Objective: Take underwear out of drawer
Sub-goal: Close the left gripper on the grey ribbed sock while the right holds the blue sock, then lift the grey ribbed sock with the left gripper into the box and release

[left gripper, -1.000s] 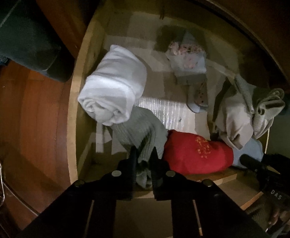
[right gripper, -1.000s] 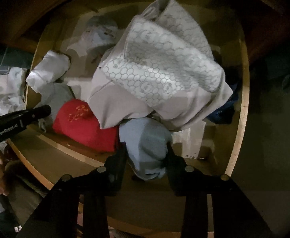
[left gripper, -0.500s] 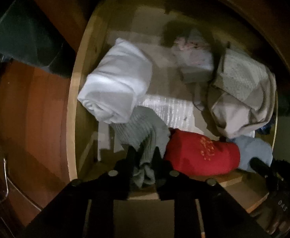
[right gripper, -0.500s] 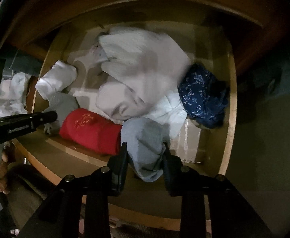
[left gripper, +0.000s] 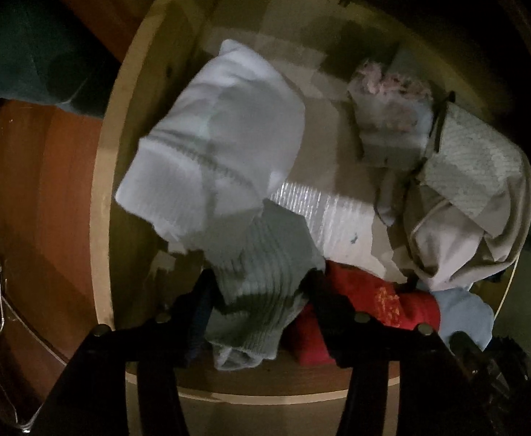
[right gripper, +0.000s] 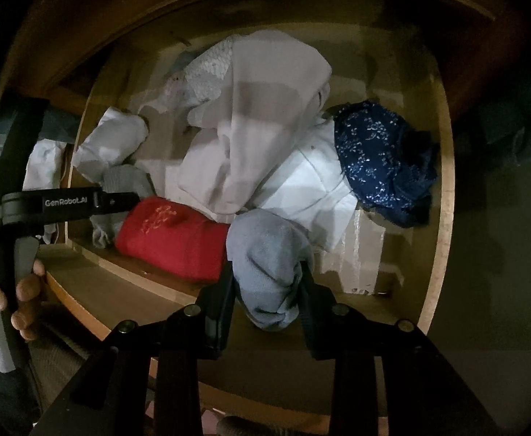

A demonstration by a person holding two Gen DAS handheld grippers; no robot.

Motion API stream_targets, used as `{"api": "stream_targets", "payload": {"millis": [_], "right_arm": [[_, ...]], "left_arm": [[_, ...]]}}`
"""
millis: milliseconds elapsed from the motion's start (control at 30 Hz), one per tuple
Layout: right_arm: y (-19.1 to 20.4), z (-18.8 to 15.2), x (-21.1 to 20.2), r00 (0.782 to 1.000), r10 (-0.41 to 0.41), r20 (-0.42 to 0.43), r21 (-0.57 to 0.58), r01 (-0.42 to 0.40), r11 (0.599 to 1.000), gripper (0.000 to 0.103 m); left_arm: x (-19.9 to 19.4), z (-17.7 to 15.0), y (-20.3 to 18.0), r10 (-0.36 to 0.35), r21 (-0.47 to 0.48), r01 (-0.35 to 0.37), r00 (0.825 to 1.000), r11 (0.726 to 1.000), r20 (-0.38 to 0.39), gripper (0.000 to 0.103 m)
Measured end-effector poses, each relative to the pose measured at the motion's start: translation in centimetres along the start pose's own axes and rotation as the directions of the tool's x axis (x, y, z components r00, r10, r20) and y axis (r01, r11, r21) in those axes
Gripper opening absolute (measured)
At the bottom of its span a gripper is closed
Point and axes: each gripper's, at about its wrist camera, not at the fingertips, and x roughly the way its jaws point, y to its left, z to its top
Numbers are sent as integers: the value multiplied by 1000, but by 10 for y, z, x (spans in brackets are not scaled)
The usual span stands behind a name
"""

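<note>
Release looks underway on the left gripper (left gripper: 262, 283): its jaws, pinched a second ago, are opening around the grey ribbed piece (left gripper: 262, 276) between them, over the drawer (left gripper: 100, 189). The right gripper (right gripper: 265, 290) stays narrowly clamped on the blue-grey bundle (right gripper: 267, 261), so only that one seems bound out.

Rolled, crumpled underwear (right gripper: 251, 138) piled in open wooden drawer (right gripper: 443, 196).

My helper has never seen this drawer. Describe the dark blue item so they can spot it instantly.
Start at the open wooden drawer and go to its right-hand side in the right wrist view. The dark blue garment lies crumpled beside the white folded cloth. It alone is navy with a small white floral print.
</note>
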Motion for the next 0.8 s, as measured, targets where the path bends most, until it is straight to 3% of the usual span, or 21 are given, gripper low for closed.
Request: {"api": "stream_targets", "payload": {"millis": [267, 800], "right_arm": [[3, 0, 1, 1000, -12, -2, -8, 12, 1000, 31], [1, -3, -4, 998, 3, 55, 0, -3, 1000, 29]], "left_arm": [[-3, 3, -8, 29, 20, -29, 999, 999, 32, 32], [-66, -36, -9, -31, 77, 17, 982, 997, 185, 29]]}}
